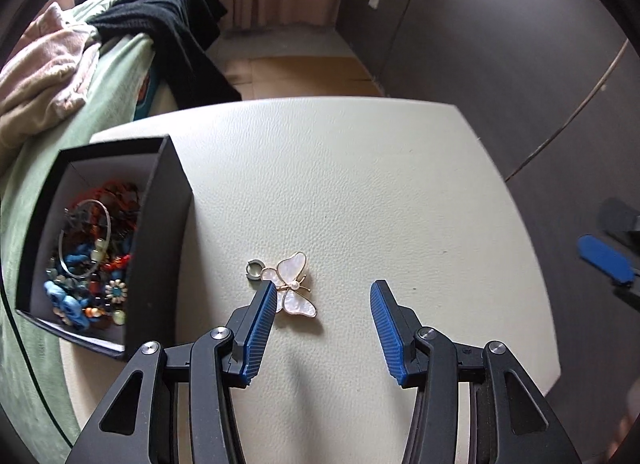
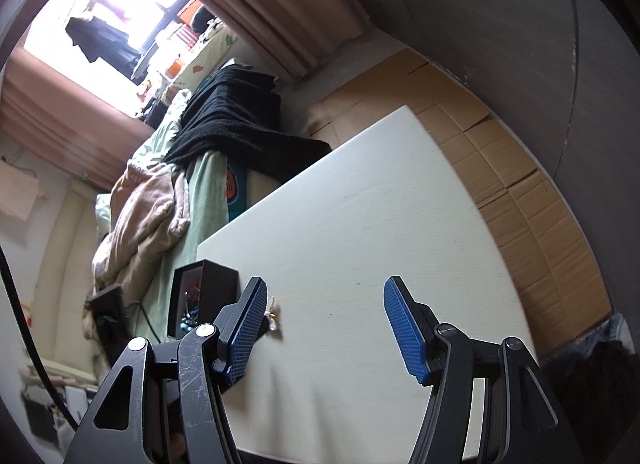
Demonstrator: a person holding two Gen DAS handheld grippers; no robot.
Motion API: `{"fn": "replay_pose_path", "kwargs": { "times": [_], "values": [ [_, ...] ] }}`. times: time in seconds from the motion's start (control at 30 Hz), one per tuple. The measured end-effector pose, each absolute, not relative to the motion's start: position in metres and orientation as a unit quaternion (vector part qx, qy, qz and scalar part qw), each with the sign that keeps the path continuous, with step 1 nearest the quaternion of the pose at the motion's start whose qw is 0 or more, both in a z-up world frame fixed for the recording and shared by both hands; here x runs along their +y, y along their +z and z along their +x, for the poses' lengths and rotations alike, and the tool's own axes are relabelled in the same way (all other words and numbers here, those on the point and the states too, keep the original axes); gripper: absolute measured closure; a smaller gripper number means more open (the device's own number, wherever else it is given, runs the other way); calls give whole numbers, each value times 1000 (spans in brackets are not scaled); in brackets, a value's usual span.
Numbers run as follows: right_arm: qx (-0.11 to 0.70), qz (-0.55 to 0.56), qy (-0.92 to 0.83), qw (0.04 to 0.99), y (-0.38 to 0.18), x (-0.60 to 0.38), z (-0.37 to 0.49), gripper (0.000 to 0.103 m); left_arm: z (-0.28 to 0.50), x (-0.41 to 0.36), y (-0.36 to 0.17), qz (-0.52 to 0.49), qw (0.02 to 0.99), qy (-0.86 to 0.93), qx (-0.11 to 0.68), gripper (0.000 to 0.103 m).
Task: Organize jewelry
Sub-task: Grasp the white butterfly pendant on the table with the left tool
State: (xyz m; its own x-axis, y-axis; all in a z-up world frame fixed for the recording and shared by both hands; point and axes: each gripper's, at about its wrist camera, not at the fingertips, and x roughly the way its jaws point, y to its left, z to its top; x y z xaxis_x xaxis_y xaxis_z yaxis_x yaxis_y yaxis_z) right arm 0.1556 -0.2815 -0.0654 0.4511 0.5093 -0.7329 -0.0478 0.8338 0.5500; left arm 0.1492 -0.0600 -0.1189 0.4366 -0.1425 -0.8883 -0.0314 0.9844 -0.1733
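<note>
Left gripper [image 1: 323,288] spread, empty, above butterfly brooch [image 1: 294,284]; its left pad [image 1: 260,328] hid one wing. Right gripper [image 2: 325,289] spread, empty. Jewelry box [image 1: 160,232] contents tangled.

Pearly butterfly brooch [image 1: 294,286] flat beside black box [image 1: 160,200] (jewelry-filled).

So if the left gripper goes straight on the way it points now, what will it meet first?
Probably the bare cream tabletop. The left gripper is open, and the butterfly brooch lies by its left finger, off the middle line. Depth is unclear.
</note>
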Motion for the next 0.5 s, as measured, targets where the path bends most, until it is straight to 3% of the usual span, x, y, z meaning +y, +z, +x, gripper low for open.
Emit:
{"fn": "replay_pose_path", "kwargs": {
  "times": [0.33,0.37,0.43,0.5],
  "values": [
    [495,249,153,819,-65,-300,158,41,159,-59,-135,-57,847,17,529,55],
    [495,247,153,819,-65,-298,158,41,159,-60,-135,-53,848,19,527,58],
    [498,240,153,819,-65,-295,158,41,159,-59,-135,-53,849,20,525,76],
    [502,228,155,820,-67,-288,159,41,158,-51,-134,-77,847,8,526,77]
  ]
}}
